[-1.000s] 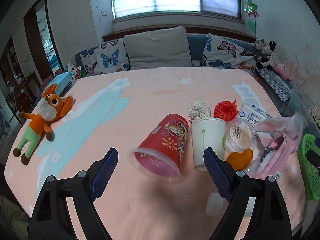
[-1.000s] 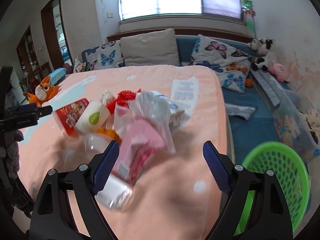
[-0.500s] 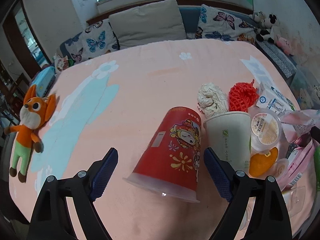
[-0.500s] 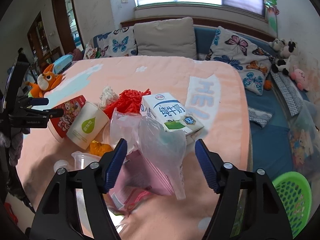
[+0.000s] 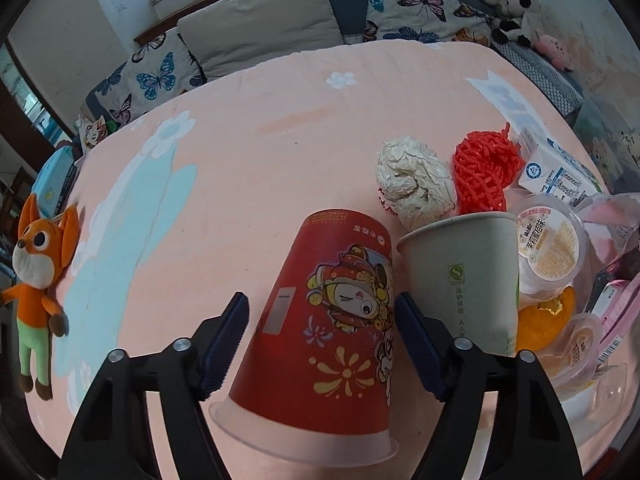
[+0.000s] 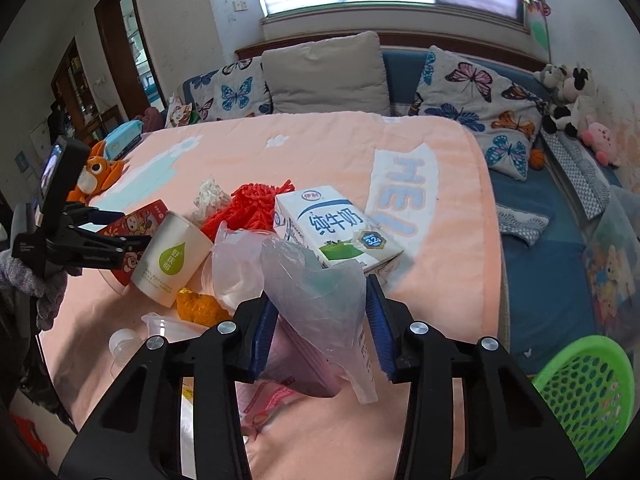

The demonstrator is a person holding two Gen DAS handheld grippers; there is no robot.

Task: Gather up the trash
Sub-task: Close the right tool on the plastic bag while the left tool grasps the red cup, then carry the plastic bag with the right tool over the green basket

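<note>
The left wrist view shows the left gripper [image 5: 320, 344] closing around the red paper cup [image 5: 320, 320], which lies on its side on the peach blanket [image 5: 260, 128] between the jaws, the left pad not yet touching it; a white paper cup [image 5: 464, 276] lies just beside. The right wrist view alone shows the green basket [image 6: 588, 396] at lower right, and the right gripper [image 6: 320, 332] clamped on a clear plastic bag [image 6: 320, 292] holding a pink packet, the milk carton [image 6: 336, 228] just beyond.

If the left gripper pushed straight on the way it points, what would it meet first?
The left gripper already straddles the red paper cup lying on its side, jaws closing, so it would likely meet that cup first, then the blanket under it.
</note>
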